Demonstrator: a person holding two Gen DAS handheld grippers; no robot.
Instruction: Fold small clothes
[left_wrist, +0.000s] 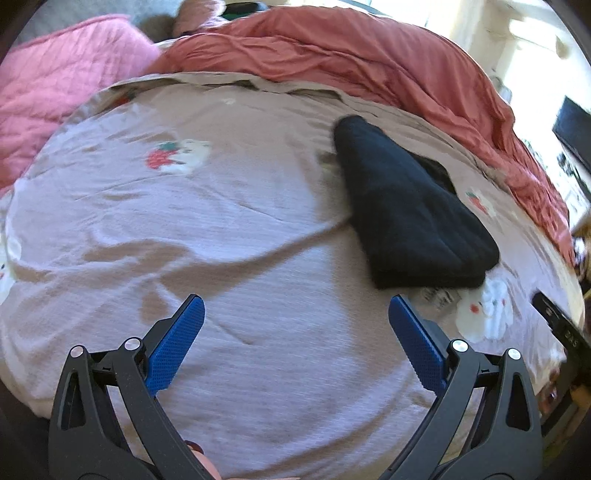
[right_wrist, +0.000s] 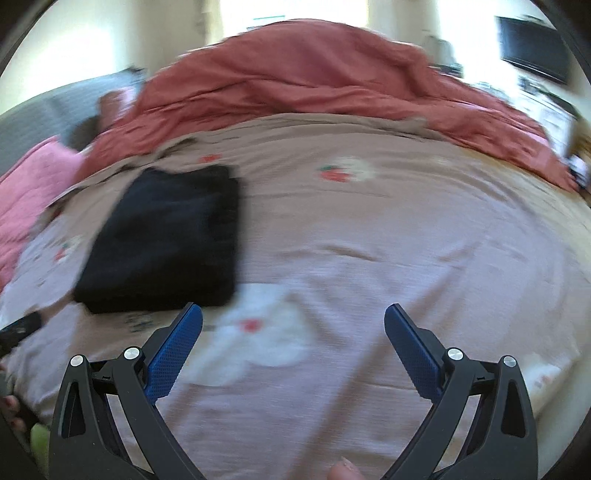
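Left gripper (left_wrist: 296, 310) spread wide, gripping nothing, hovering over bedsheet (left_wrist: 229, 229). Right gripper (right_wrist: 293, 317) also gaping, nothing between fingers. Folded black garment (left_wrist: 410, 206) lying flat on sheet, ahead-right of left gripper, ahead-left of right gripper (right_wrist: 166, 236), near its left fingertip. Red duvet (left_wrist: 369, 55) bunching behind. Pink blanket (left_wrist: 55, 81) sitting far left.

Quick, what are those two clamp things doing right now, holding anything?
Left gripper: jaws open, holding nothing.
Right gripper: jaws open, holding nothing.
The folded black garment lies untouched.
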